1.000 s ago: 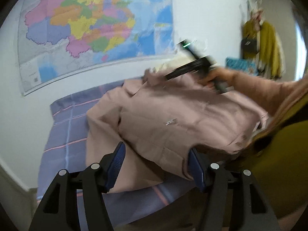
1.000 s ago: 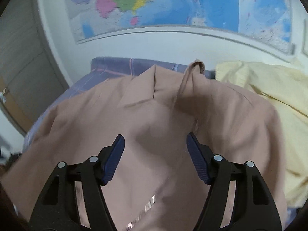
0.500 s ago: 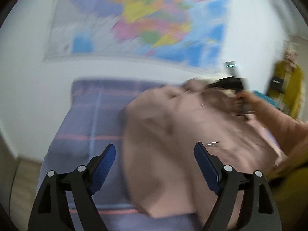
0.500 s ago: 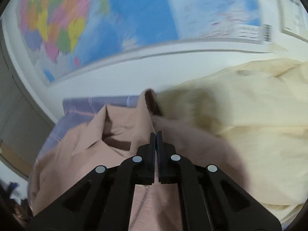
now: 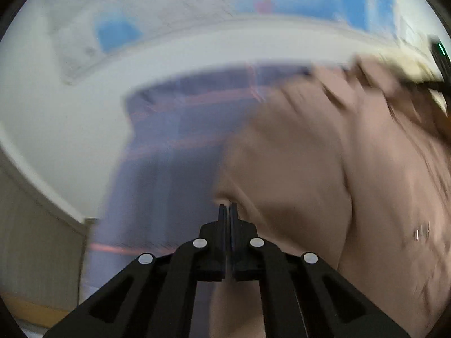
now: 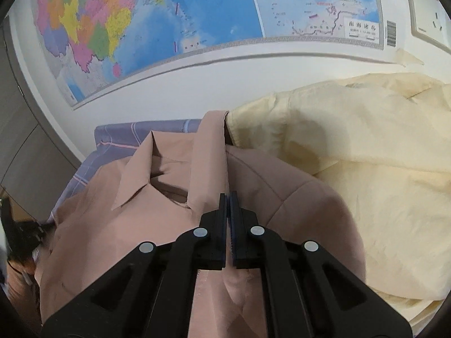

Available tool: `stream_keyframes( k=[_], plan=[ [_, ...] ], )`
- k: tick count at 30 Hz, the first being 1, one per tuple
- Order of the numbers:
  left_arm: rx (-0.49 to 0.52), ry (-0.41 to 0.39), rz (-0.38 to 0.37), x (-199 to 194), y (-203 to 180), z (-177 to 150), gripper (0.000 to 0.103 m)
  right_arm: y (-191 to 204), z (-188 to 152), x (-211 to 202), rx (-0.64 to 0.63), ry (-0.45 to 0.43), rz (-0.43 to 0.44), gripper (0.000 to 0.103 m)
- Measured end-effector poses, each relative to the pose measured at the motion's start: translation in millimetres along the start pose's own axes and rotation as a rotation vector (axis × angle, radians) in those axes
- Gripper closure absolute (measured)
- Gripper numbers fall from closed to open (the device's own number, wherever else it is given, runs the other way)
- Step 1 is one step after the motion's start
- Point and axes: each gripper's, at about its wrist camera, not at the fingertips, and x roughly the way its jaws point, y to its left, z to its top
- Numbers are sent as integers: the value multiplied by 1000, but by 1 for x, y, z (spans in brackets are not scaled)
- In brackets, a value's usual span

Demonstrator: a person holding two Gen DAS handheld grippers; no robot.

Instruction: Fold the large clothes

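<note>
Two grippers, both pinched on the same pink shirt [image 6: 282, 197], and that is about as far as we have got. The right gripper [image 6: 227, 197] has its jaws together on the fabric beside the placket, just near of the open collar [image 6: 141, 169]. The left gripper [image 5: 227, 208] is likewise closed, its tips nipping an edge of the shirt at the garment's left side.

The shirt lies spread and rumpled on a purple checked sheet [image 6: 121, 138], collar toward the far wall with the map [image 6: 169, 22]. A yellow shirt [image 6: 352, 155] sits heaped at its right, touching it near the collar. We judge the folding has barely begun: we see no crisp fold line, no sleeve turned in, and the body is full of soft ridges. What is left, as we read it, is nearly everything: to lift or tug the cloth flat, bring the sides in, then double it over. The yellow one looks untouched.

Much is hard to read. The left wrist view is badly smeared, so we cannot tell which part of the shirt that gripper holds, sleeve or hem. The near end of the shirt is hidden behind the gripper bodies in both views, and the sleeves cannot be picked out. At the left edge of the right view a dark shape shows, too cut off to name.
</note>
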Motion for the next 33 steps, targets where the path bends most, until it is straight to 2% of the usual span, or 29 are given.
stream_keyframes(
  k=[2, 4, 5, 7, 8, 9, 10, 11, 12, 13, 14, 16, 18, 20, 23, 25, 26, 27, 29, 30, 31, 33],
  plan=[
    [-71, -76, 87, -24, 24, 20, 102, -1, 5, -5, 5, -26, 22, 101],
    [-61, -106, 281, -34, 36, 34, 102, -2, 10, -5, 10, -38, 31, 101],
    [-56, -97, 349, -34, 41, 39, 102, -2, 12, -3, 12, -29, 41, 101],
    [-49, -35, 310, -29, 44, 42, 98, 0, 11, 3, 0, -3, 33, 100],
    [-48, -23, 326, -26, 42, 43, 98, 1, 10, 6, -10, 10, 27, 96],
    [-31, -26, 328, -25, 37, 44, 92, 1, 9, 8, -14, 20, 13, 90],
    [10, -47, 282, -25, 25, 47, 70, 0, 8, 7, -17, 21, 11, 89],
    [42, -76, 209, -27, 10, 51, 55, 0, 8, 5, -29, 15, 4, 85],
    [59, -100, 169, -27, -1, 55, 39, -1, 8, 0, -45, -2, -16, 81],
    [93, -124, 100, -27, -19, 61, 39, -1, 8, -4, -55, -13, -24, 79],
    [131, -131, 29, -23, -37, 69, 38, 0, 9, -8, -64, -23, -25, 71],
    [178, -134, -60, -10, -69, 85, 37, 2, 12, -13, -87, -39, -47, 59],
    [216, -141, -114, 11, -100, 106, 35, 8, 15, -12, -136, -49, -92, 39],
    [243, -135, -144, 29, -122, 121, 31, 12, 18, -9, -175, -54, -129, 34],
    [295, -110, -123, 71, -156, 143, 27, 15, 19, 5, -228, -3, -165, 32],
    [301, -61, -136, 100, -170, 155, 27, 15, 19, 15, -272, 29, -203, 32],
    [307, -28, -140, 113, -174, 158, 27, 14, 18, 19, -287, 45, -216, 39],
    [314, 6, -150, 125, -178, 158, 28, 12, 16, 23, -307, 65, -231, 59],
    [302, 56, -148, 146, -183, 158, 57, 9, 15, 26, -332, 80, -256, 74],
    [293, 68, -146, 152, -183, 158, 78, 6, 16, 23, -333, 66, -253, 81],
    [261, 50, -135, 152, -181, 161, 89, 5, 19, 20, -330, 45, -258, 84],
    [221, 17, -141, 146, -178, 169, 93, 0, 34, 6, -279, -24, -241, 88]
  ],
)
